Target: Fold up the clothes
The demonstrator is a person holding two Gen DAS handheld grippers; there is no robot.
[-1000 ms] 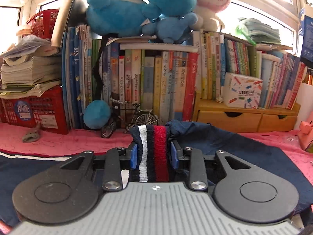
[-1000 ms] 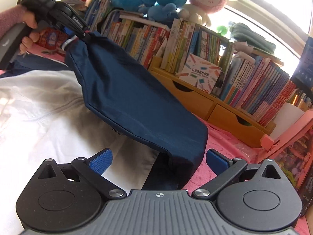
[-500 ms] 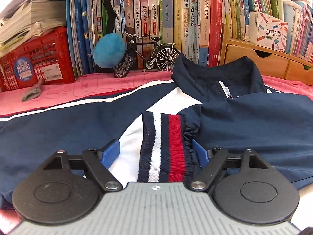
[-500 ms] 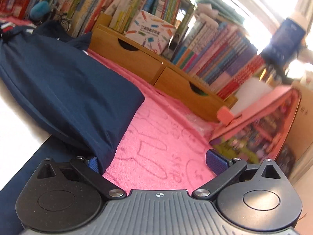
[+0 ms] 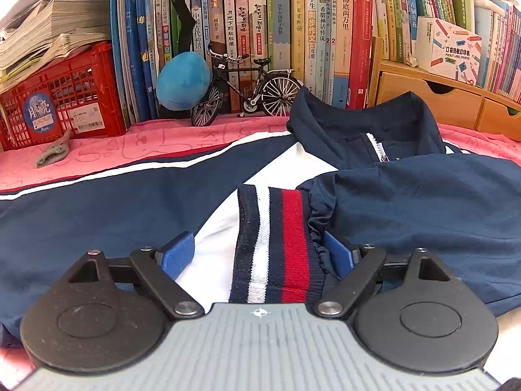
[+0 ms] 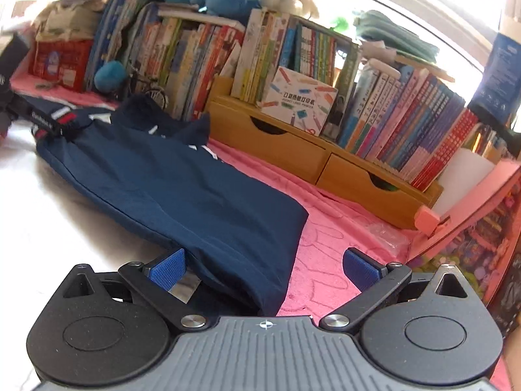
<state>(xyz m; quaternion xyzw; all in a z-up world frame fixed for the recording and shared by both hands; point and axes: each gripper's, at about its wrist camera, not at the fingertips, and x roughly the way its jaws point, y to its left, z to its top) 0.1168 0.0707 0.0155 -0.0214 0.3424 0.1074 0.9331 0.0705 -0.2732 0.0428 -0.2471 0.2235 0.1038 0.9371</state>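
Left gripper (image 5: 259, 255): jaws opening, blue pads clear of fabric.
Right gripper (image 6: 265, 268): jaws wide, low, nothing gripped.

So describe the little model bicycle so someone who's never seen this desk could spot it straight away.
Start at the long row of upright books behind the pink cloth. At their foot, just right of a blue plush ball, stands the model bicycle. It is the only black, spoked-wheeled thing there.

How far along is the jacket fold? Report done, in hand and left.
Done: one sleeve lies folded across the jacket, its striped cuff resting on the white panel.
In hand: nothing; the left tool is opening around the cuff, pads clear of it, and the right tool is open over the sleeve's fold.
Left: the other sleeve is still spread out, and the body is unfolded.
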